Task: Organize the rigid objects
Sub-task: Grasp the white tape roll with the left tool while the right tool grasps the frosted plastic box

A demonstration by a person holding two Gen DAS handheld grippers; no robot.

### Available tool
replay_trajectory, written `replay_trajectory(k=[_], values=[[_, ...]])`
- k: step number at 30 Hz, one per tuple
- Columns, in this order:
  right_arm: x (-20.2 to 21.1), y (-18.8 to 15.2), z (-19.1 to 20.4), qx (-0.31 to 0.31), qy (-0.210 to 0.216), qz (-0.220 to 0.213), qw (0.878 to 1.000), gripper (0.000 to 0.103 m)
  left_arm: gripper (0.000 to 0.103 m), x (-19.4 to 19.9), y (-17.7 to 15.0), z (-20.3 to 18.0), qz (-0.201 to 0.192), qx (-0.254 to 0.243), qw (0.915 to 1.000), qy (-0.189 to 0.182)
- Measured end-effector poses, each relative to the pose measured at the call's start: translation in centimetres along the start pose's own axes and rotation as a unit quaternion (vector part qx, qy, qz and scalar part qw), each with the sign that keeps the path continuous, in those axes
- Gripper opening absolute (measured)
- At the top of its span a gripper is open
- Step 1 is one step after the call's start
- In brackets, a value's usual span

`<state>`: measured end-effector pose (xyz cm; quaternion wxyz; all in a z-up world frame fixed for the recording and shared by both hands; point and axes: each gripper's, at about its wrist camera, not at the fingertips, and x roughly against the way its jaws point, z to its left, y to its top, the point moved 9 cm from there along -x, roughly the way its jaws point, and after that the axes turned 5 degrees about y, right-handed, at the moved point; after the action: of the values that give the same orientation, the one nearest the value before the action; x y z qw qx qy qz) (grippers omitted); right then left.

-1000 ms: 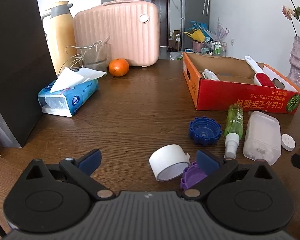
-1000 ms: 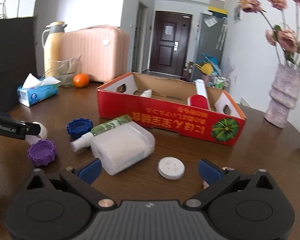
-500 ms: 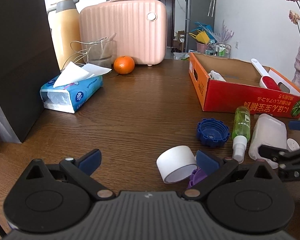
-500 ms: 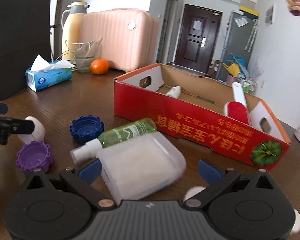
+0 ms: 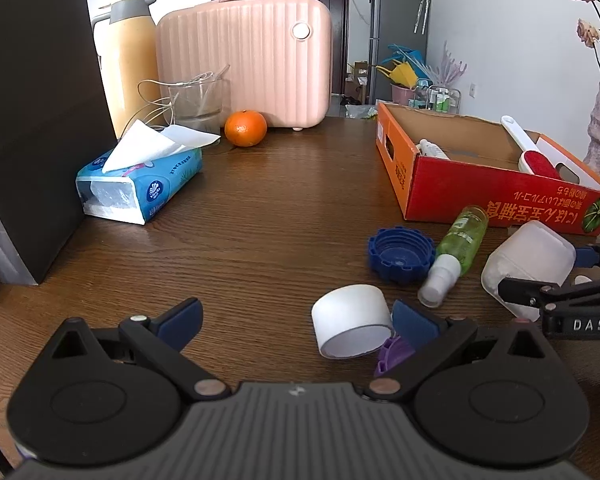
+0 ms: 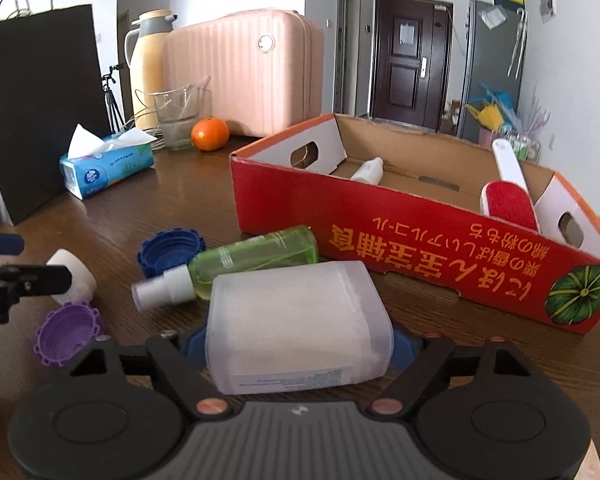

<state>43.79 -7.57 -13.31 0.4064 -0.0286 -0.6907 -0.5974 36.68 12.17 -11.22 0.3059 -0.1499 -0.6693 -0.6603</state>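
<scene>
Right tool (image 6: 299, 350) pinches the frosted white container (image 6: 298, 322), lying on the desk (image 6: 204, 208) just in front of the red box (image 6: 420, 236), touching the green spray bottle (image 6: 236, 266). Left tool (image 5: 296, 318) spread wide, holding nothing; white roll (image 5: 352, 320) beside its right finger. Only the left view shows the purple cap (image 5: 392, 354) half hidden under that finger; right view shows it whole, well left of the box.

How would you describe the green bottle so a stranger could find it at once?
Find the red box on the table. Just in front of its long printed side lies the green bottle with a white spray top, between a blue cap and a frosted white container. It alone is clear green.
</scene>
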Motion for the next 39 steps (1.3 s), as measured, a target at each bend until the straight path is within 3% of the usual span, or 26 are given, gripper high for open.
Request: replay_trajectory(k=[17,39], values=[[2.8,0.0,1.3,-0.007,-0.016,-0.038,0.999,0.083,0.103,-0.4,0.3,0.4,-0.002,0.037,0.9991,0.022],[6.8,0.6,-1.8,-0.060,-0.083,-0.097,0.990,0.083,0.103,-0.1,0.6,0.3,-0.008,0.061,0.9976,0.034]])
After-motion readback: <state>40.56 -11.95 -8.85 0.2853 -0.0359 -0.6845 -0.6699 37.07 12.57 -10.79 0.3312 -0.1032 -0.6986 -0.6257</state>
